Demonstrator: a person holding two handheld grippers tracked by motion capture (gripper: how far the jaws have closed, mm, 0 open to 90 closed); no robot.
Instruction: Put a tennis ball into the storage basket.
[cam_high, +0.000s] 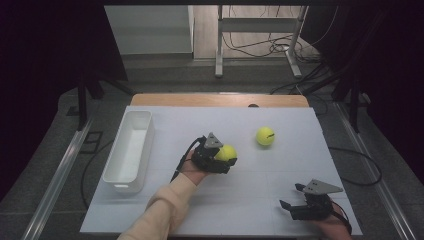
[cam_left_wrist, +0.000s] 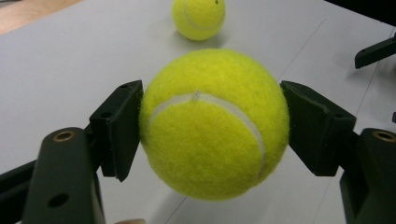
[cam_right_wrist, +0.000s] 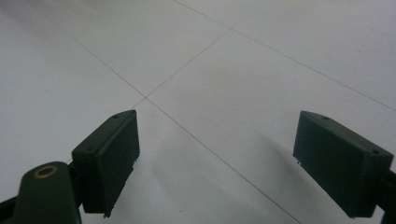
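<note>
A yellow tennis ball (cam_left_wrist: 212, 123) is clamped between the two black pads of my left gripper (cam_left_wrist: 211, 126), held a little above the white table top. From above, that ball (cam_high: 226, 152) and the left gripper (cam_high: 225, 156) sit near the middle of the table. A second tennis ball (cam_high: 265, 135) lies loose on the table beyond it to the right, and it also appears at the top of the left gripper view as the far ball (cam_left_wrist: 198, 17). My right gripper (cam_high: 292, 196) rests near the front right edge, jaws wide apart with bare table between its pads (cam_right_wrist: 109, 156).
A white rectangular bin (cam_high: 129, 150) stands along the table's left side, its long axis running front to back. The white table (cam_high: 280, 170) ends in a wooden strip at the back. Cables and a metal stand lie on the floor behind.
</note>
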